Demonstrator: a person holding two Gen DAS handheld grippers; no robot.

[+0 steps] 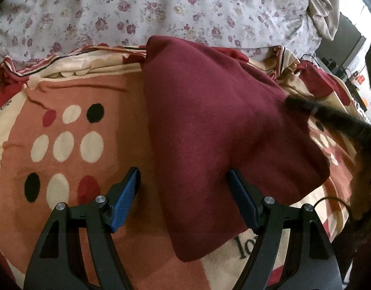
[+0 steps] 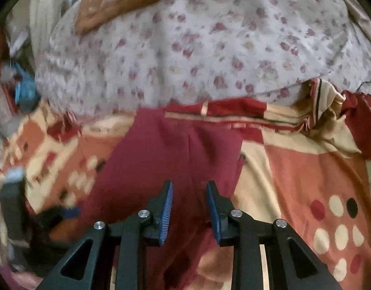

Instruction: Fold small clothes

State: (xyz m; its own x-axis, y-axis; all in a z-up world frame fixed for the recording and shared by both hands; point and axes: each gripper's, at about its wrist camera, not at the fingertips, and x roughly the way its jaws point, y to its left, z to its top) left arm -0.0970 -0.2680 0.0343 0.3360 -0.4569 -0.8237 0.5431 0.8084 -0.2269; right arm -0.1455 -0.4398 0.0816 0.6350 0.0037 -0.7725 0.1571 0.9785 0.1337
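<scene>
Where both tools hang over the bed, this looks like the pause between folds, with nothing gripped:

Left gripper (image 1: 183, 176): spread wide, its blue fingers (image 1: 127, 198) straddling the near left edge of the garment; one finger is over bare blanket, the other over the cloth, and nothing lies between them that they pinch.

Right gripper (image 2: 189, 188): partly open, a clear gap between the pads, hovering above the near part of the garment (the view is smeared, so whether a tip touches the cloth I cannot tell).

Maroon garment (image 1: 209, 125): lies on the blanket in a rough wedge, narrow toward the far end, with a rounded lobe toward the near edge; it seems already doubled over, thick and soft.

Blanket (image 1: 64, 145): orange and cream with dots, flat beneath the garment.

Floral quilt (image 1: 161, 12): heaped beyond the garment's far end, just beside it.

Step in hand: likely reaching for a fresh grip after one fold.

Next move calls for: closing each gripper on an edge of the maroon garment, catching every layer, then carrying that edge across evenly so the wedge squares up.
</scene>
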